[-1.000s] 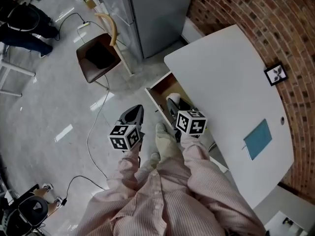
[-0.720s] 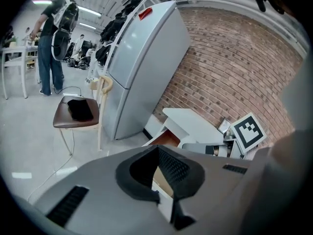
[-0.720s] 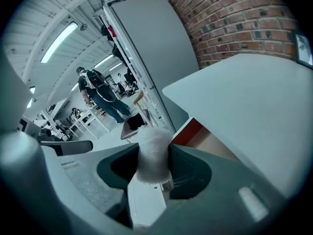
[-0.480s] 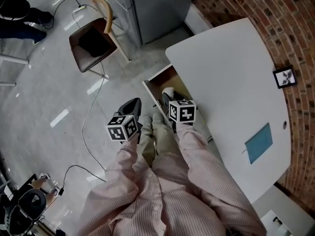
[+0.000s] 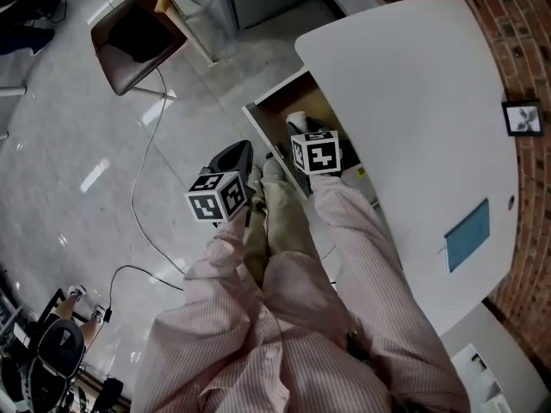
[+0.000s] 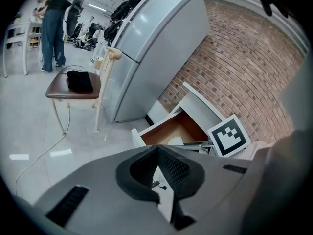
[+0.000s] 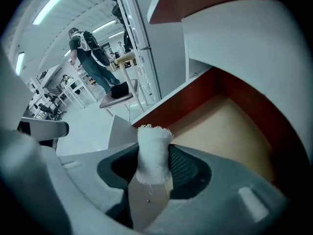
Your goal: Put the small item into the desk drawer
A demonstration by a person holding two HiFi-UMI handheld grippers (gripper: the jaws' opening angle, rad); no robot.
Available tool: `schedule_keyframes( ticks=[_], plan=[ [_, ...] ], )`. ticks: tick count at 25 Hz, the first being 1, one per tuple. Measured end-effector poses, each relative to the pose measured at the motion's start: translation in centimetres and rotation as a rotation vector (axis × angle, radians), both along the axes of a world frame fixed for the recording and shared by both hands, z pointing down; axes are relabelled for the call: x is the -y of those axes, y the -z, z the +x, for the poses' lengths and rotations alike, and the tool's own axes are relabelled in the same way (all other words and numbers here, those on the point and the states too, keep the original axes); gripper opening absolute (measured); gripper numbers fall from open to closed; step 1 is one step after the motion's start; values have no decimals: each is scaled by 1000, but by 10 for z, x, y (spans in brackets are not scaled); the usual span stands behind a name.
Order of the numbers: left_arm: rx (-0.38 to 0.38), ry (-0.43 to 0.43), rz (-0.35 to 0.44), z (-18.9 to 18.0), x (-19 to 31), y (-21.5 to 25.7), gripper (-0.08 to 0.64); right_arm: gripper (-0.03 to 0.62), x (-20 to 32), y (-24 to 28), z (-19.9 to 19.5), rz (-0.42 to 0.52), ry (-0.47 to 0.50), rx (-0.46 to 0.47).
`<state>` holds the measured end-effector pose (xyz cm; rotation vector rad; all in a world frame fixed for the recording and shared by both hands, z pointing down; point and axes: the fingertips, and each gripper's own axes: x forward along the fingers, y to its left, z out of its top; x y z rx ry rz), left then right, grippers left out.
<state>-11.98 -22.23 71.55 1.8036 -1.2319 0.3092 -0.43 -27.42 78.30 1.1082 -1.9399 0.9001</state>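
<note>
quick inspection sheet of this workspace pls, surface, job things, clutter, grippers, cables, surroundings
surface: white desk, drawer side facing the person
job's things: white roll held above the open drawer
clutter: blue flat item on the desk; small framed picture at its wall side
grippers: right gripper shut on the white roll; left gripper shut, empty, over the floor
cables: cable trailing across the floor
surroundings: brick wall, fridge, chair, person standing behind
</note>
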Motion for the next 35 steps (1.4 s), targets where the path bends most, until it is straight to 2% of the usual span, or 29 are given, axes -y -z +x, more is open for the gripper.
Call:
schedule_keyframes(
  ticks=[7, 20, 26, 31, 35],
  plan=[
    [7, -46, -10, 6, 3, -29, 2, 174, 1, -49, 3, -49, 39, -90],
    [2, -40, -8, 5, 8, -55, 2, 173, 0, -97, 10, -75, 41, -187],
    [2, -29, -9, 4, 9, -57, 2, 173, -2, -106, 16, -96, 8, -193],
    [17, -61, -7, 8, 8, -57, 2, 175, -6, -111, 20, -136, -19, -185],
    [18, -70, -9, 11, 7, -57, 2, 187, -5, -111, 20, -130, -23, -176]
  ],
)
